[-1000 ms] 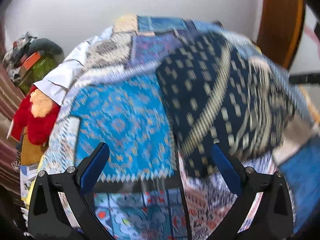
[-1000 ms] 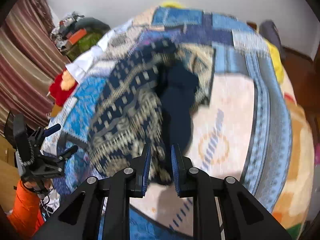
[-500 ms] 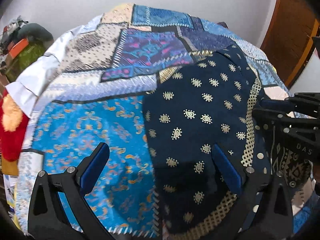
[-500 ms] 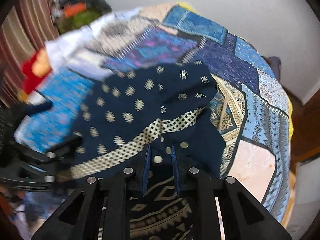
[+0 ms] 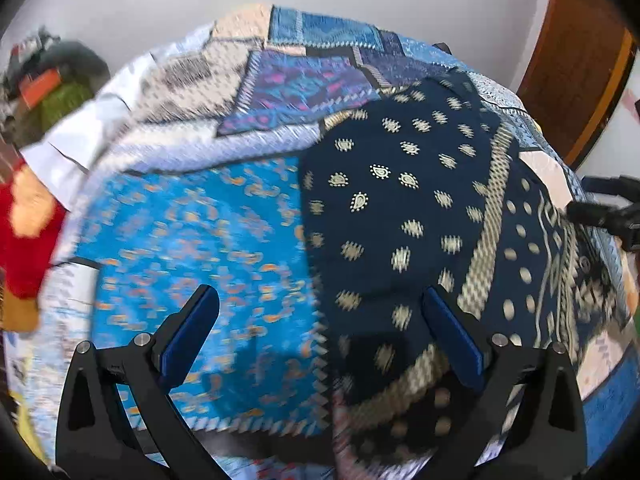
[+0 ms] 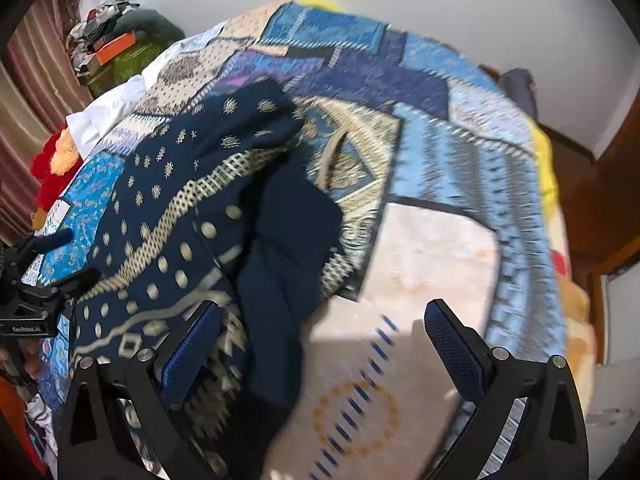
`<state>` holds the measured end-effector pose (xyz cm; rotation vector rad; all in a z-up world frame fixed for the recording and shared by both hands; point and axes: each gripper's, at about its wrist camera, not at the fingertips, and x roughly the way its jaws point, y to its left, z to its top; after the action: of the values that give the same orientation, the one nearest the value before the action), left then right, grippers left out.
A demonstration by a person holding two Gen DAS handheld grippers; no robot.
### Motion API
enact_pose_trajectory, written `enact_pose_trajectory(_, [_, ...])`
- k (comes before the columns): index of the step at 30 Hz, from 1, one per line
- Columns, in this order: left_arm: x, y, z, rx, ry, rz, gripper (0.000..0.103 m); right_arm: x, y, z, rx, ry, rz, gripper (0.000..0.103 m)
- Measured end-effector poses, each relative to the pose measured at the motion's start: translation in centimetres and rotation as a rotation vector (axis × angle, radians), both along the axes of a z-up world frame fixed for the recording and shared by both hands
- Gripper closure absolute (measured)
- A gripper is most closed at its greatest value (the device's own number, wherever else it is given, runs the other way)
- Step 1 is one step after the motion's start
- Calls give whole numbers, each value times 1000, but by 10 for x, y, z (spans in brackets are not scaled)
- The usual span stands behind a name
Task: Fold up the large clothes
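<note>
So my right gripper (image 6: 320, 352) has just been opening up and its jaws now stand wide apart, with nothing pinched; the navy patterned garment (image 6: 224, 240) just lies on the bed under its left finger (image 6: 188, 356), while the right finger hangs over the pale pink patch of the bedspread (image 6: 432, 256). My left gripper (image 5: 320, 340) is wide open too, holding nothing, one finger over the bright blue patch and the other over the garment's gold-dotted panel. The garment sits in a loose heap on the patchwork bedspread, kind of bunched: a plain dark navy fold lies on top toward the middle of the bed, and a cream checked band runs diagonally across the printed part. In the right wrist view my left gripper shows at the far left edge, just beside the garment's edge. Off the bed's far left corner there's a red and orange plush thing (image 6: 56, 160), a white sheet (image 6: 108, 116), and a pile of stuff with a green bag (image 6: 132, 60) against the wall. Wooden door (image 5: 576, 64) is off to the right. Both views are a bit blurry.
</note>
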<state>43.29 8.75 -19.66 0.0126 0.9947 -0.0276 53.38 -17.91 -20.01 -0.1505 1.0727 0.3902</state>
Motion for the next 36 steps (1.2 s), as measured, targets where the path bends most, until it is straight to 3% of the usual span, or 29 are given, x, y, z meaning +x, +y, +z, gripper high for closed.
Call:
enact_pose_trajectory(4, [-7, 17, 20, -51, -26, 33, 0, -17, -12, 21, 123, 15, 18, 2])
enact_pose_trajectory(7, [1, 32, 15, -178, 25, 66, 0, -23, -14, 23, 271, 93, 11, 1])
enact_pose_trajectory(10, [14, 37, -10, -329, 135, 81, 0, -21, -8, 6, 373, 214, 7, 1])
enact_pose_trajectory(12, [22, 35, -26, -413, 192, 73, 0, -18, -2, -11, 382, 268, -2, 1])
enact_pose_trajectory(16, [37, 29, -46, -480, 226, 59, 0, -1, 15, -50, 408, 404, 17, 1])
enact_pose_trajectory(20, [54, 25, -58, -567, 230, 43, 0, 10, 30, -55, 450, 397, 63, 1])
enact_pose_trajectory(25, [66, 21, -79, -697, 291, 68, 0, 28, 44, -71, 516, 420, 26, 1])
enact_pose_trajectory(27, [65, 20, -76, -696, 278, 76, 5, 31, 51, -72, 533, 417, 17, 8])
enact_pose_trajectory(29, [61, 17, -66, -624, 246, 66, 15, 28, 56, -74, 501, 406, 23, 44])
enact_pose_trajectory(32, [53, 14, -51, -567, 219, 51, 25, 24, 59, -77, 542, 447, 27, 63])
enact_pose_trajectory(36, [40, 12, -23, -519, 177, 32, 34, 17, 65, -65, 562, 432, 39, 72])
